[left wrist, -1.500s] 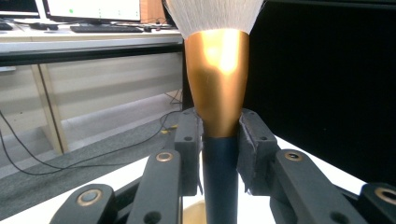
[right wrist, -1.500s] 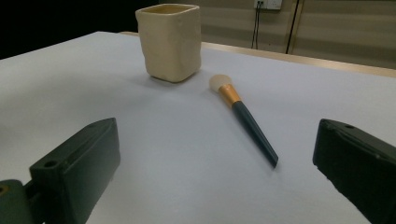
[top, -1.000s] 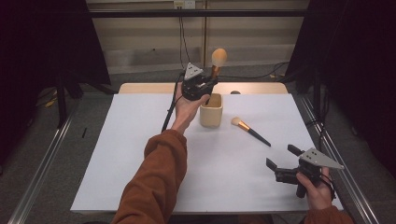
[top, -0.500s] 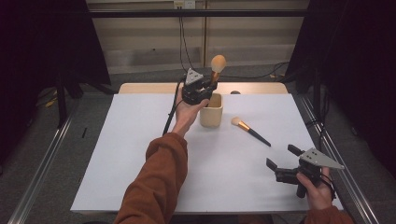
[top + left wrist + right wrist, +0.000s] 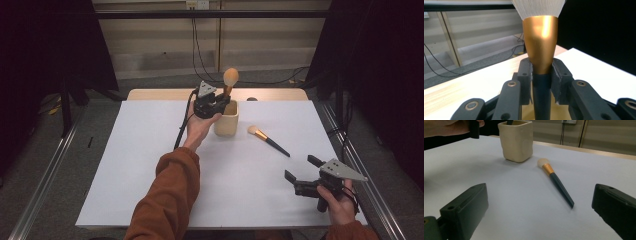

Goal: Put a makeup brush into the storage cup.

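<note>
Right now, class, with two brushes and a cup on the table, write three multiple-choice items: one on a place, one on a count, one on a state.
1. Where does the loose brush lie?
A. On the white table, right of the cup
B. Inside the cup
C. On the floor

2. How many brushes are there?
A. One
B. Two
C. Four

3. How is the left gripper?
A. Open, empty
B. Shut on the held brush
C. Lying on the table

Answers:
1 A, the high view shows it flat beside the cup.
2 B, one lies loose, one is held.
3 B, its jaws clamp the gold ferrule above the cup.
</note>
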`<state>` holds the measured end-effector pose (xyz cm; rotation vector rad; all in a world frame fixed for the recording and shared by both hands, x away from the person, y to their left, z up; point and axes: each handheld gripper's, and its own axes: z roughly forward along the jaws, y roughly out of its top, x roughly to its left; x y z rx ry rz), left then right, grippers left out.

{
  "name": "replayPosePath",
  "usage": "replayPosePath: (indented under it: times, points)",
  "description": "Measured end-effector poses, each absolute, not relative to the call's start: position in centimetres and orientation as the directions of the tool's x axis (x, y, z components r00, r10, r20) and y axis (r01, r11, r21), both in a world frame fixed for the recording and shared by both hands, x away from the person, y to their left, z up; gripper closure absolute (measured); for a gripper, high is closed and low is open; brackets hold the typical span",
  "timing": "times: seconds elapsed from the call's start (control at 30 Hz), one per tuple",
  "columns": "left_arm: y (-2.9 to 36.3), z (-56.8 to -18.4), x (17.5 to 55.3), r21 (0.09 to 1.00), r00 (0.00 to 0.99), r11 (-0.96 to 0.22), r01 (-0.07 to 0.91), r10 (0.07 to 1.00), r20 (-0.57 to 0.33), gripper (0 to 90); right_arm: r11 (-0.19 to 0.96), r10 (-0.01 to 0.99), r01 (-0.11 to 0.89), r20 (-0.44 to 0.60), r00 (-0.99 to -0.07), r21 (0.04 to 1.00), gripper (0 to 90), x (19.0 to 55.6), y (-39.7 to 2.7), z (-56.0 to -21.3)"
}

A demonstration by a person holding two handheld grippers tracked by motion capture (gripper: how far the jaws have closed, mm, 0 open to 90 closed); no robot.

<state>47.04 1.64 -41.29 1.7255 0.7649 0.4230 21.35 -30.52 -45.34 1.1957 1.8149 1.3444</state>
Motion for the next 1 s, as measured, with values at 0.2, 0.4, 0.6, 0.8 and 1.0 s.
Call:
replayPosePath:
  times: [0.2, 0.4, 0.6, 0.8, 1.0]
  points:
    - [1.8, -41.6, 47.1, 0.941, 0.726, -0.168, 0.295, 0.679, -0.106, 71.8, 0.092, 0.9, 0.318, 0.058, -0.432, 0.943, 0.2, 21.4, -30.5, -45.4]
    - [2.0, -41.9, 47.1, 0.93, 0.733, -0.182, 0.32, 0.669, -0.121, 71.8, 0.091, 0.899, 0.32, 0.06, -0.433, 0.943, 0.2, 21.4, -30.5, -45.4]
    - [2.2, -42.3, 47.0, 0.923, 0.73, -0.183, 0.339, 0.67, -0.136, 71.7, 0.094, 0.898, 0.319, 0.058, -0.436, 0.943, 0.2, 21.4, -30.5, -45.4]
    - [2.3, -42.4, 47.0, 0.912, 0.727, -0.199, 0.359, 0.672, -0.14, 71.6, 0.093, 0.899, 0.32, 0.058, -0.434, 0.943, 0.2, 21.4, -30.4, -45.4]
    - [2.1, -42.3, 46.9, 0.911, 0.735, -0.223, 0.347, 0.668, -0.116, 69.0, 0.097, 0.898, 0.319, 0.056, -0.437, 0.943, 0.2, 21.4, -30.4, -45.4]
